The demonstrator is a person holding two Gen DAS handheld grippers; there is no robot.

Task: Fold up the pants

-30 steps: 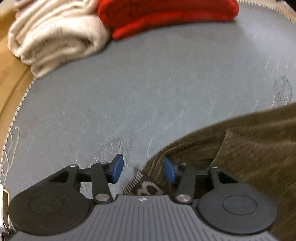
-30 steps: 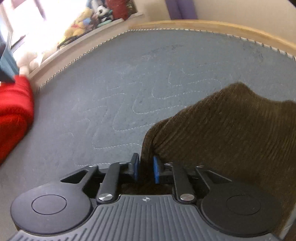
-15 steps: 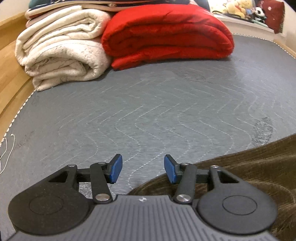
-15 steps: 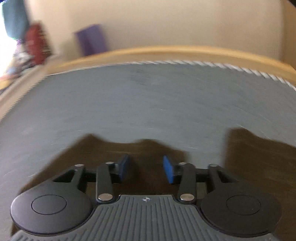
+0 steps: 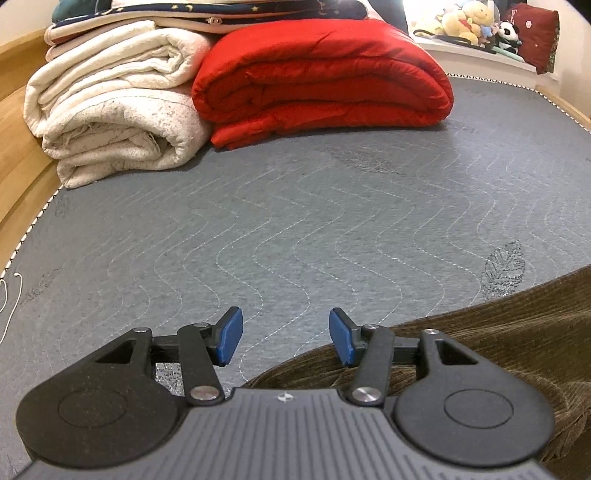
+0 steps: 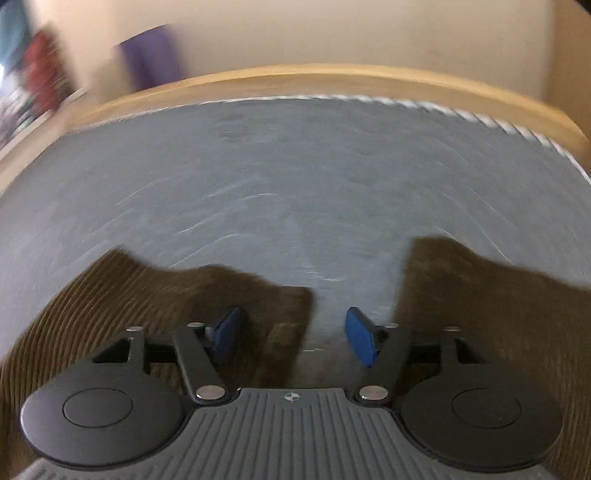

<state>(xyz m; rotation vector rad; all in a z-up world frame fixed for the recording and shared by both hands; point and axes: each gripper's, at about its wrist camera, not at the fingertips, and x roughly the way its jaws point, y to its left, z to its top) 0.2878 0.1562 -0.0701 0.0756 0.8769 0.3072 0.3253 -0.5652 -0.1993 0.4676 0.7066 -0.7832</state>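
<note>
Brown corduroy pants (image 5: 480, 339) lie on the grey quilted mattress (image 5: 295, 221), filling the lower right of the left wrist view. My left gripper (image 5: 286, 332) hovers open at their edge, with only mattress between its blue pads. In the blurred right wrist view two brown parts of the pants (image 6: 129, 295) lie apart with a strip of mattress (image 6: 295, 177) between them. My right gripper (image 6: 293, 332) is above that gap, its jaws closing. Its left pad is over the left part's edge and nothing is gripped.
A folded red quilt (image 5: 321, 77) and a rolled white blanket (image 5: 110, 110) sit at the far end, with plush toys (image 5: 469, 18) on a ledge behind. The wooden bed frame (image 5: 14, 155) runs along the left. In the right wrist view the frame (image 6: 332, 79) bounds the mattress.
My right gripper let go of the pants fabric, opened and swung sideways over the gap between the two brown parts. My left gripper lifted off the waistband and tilted up.
</note>
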